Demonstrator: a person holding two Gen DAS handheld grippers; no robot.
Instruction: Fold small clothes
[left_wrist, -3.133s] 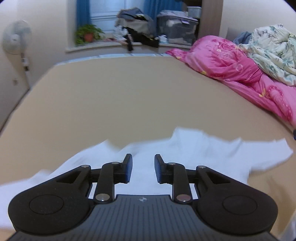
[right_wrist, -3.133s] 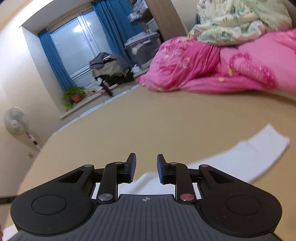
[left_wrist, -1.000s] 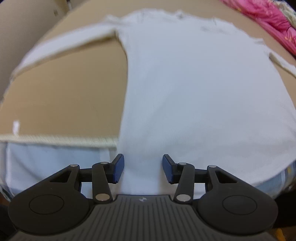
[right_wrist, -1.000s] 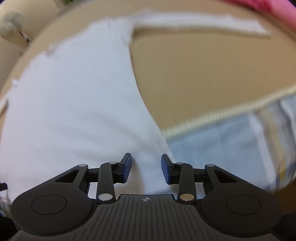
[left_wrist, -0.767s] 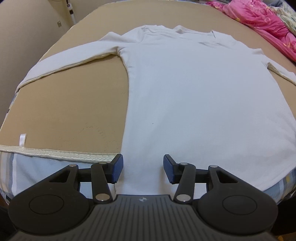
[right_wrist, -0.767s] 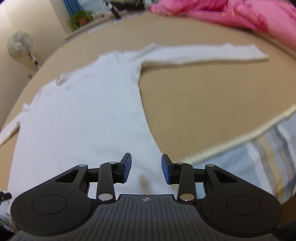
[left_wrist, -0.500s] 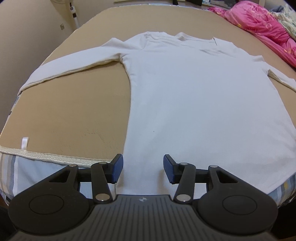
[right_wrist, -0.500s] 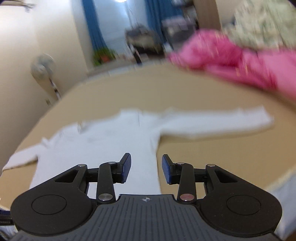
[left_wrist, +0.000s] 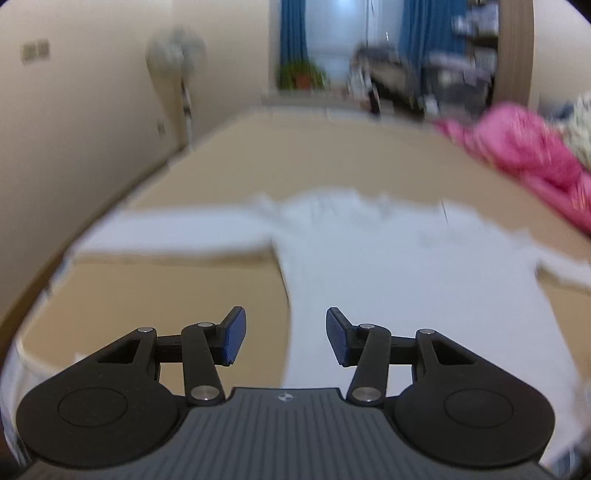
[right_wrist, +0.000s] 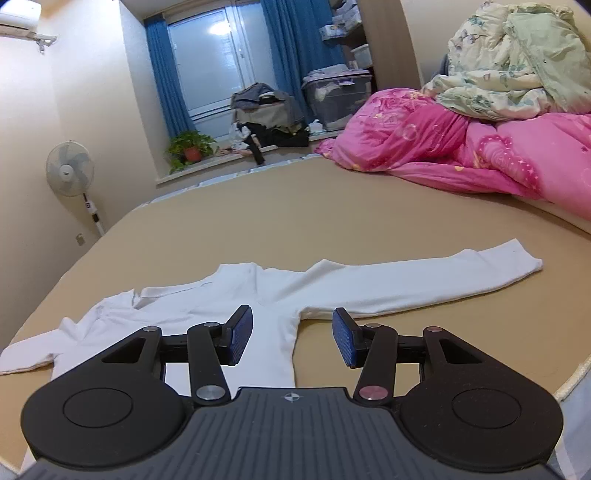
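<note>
Closest in, both grippers are empty. The left gripper (left_wrist: 283, 336) has its blue pads parted with nothing between them, hanging over the shirt's side edge. The right gripper (right_wrist: 291, 338) has its jaws spreading wider right now, also with no cloth between the pads. My guess is they're parted like this because the next job is picking a fresh corner or sleeve to start the fold.

Just past the fingers is the white long-sleeved shirt (right_wrist: 184, 314), lying flat on the tan bed sheet (right_wrist: 332, 206) with the collar pointing away and both sleeves stretched out sideways. The right sleeve (right_wrist: 424, 280) runs well out to the side, and the left sleeve (left_wrist: 166, 232) does the same on the other side, though the left view is pretty blurred. Laid out flat like that it looks prepped for folding, and nothing has been folded over yet.

Farther back, a pink quilt (right_wrist: 461, 155) is bunched against the far side of the bed, well apart from the shirt, so the folding area is free. Beyond that: a standing fan (right_wrist: 69, 169), a potted plant (right_wrist: 190, 147) on the windowsill and blue curtains (right_wrist: 162, 74).
</note>
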